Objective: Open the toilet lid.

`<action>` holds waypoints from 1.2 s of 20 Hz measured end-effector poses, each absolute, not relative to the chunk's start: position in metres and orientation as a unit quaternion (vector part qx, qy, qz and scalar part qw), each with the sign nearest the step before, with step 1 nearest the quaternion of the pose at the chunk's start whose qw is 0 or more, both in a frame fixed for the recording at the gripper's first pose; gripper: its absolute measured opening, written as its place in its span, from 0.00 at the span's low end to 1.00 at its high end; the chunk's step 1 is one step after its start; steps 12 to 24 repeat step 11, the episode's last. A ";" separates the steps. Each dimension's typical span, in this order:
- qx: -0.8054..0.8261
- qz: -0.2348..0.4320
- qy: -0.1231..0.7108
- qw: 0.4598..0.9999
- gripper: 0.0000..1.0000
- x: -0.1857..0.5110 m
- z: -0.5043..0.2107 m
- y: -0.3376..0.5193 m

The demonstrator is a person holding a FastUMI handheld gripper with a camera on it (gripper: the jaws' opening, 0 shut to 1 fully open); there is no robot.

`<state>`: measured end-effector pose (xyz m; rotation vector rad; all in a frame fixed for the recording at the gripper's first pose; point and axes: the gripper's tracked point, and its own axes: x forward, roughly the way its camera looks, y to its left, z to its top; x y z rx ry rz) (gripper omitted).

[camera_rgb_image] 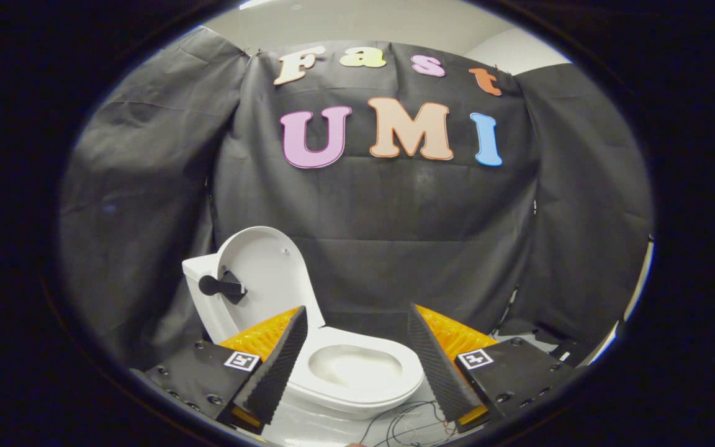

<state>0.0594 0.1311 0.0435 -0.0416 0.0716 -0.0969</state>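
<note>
A small white toilet (357,379) stands just ahead of my fingers, its bowl showing between them. Its lid (264,273) stands upright, leaning back against the white tank (199,298), which carries a black handle (221,286) on its side. The seat ring (395,388) lies flat around the bowl. My gripper (357,316) is open, with the black ribbed pads (283,360) set wide apart on either side of the bowl and nothing held between them. The fingers touch neither the lid nor the seat.
Black cloth walls close in behind and to both sides of the toilet. Thin dark wires (407,422) lie on the white surface in front of the bowl, near the right finger.
</note>
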 end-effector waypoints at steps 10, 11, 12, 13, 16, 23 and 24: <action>-0.012 -0.059 0.035 0.998 1.00 0.048 0.006 0.115; -0.015 -0.059 0.037 0.997 1.00 0.048 0.006 0.117; -0.015 -0.059 0.037 0.997 1.00 0.048 0.006 0.117; -0.015 -0.059 0.037 0.997 1.00 0.048 0.006 0.117; -0.015 -0.059 0.037 0.997 1.00 0.048 0.006 0.117; -0.015 -0.059 0.037 0.997 1.00 0.048 0.006 0.117; -0.015 -0.059 0.037 0.997 1.00 0.048 0.006 0.117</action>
